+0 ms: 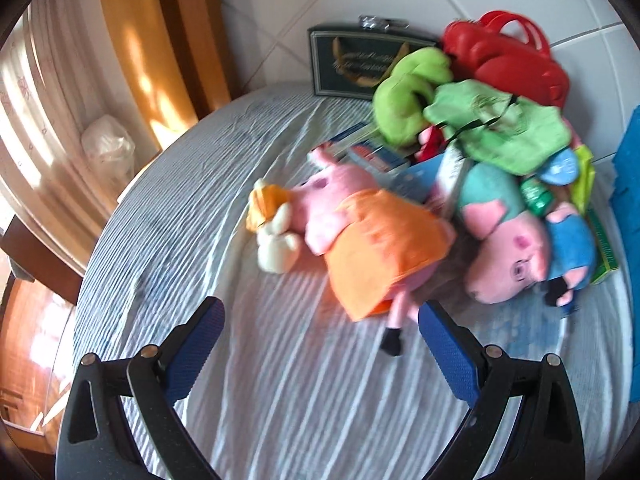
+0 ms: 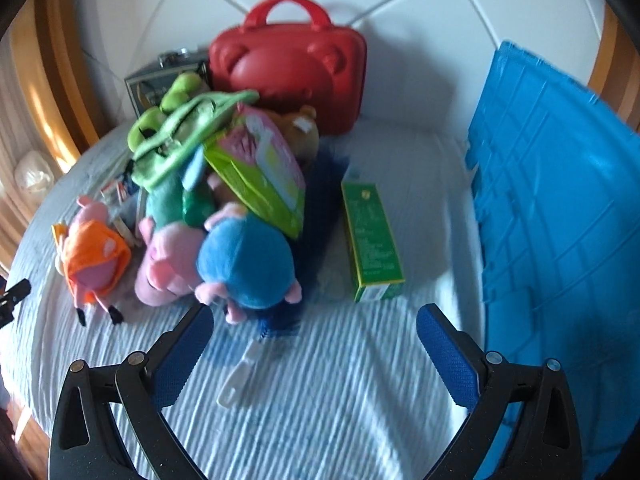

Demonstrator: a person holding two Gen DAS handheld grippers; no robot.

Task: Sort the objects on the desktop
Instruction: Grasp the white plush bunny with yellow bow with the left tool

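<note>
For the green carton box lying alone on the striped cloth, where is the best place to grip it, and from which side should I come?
Grip the green carton box across its two long side faces, near the middle, coming from above with the right hand-held gripper, which is open. The box lies flat and is long and narrow. Its right side is free cloth; the blue fluffy item lies close on its left, so that finger probably has little room.

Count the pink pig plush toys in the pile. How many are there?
3. The pig in the orange dress lies at the pile's left edge, the pig in teal is beside it, and the pig in blue sits nearest the right claw. Others may be buried.
</note>
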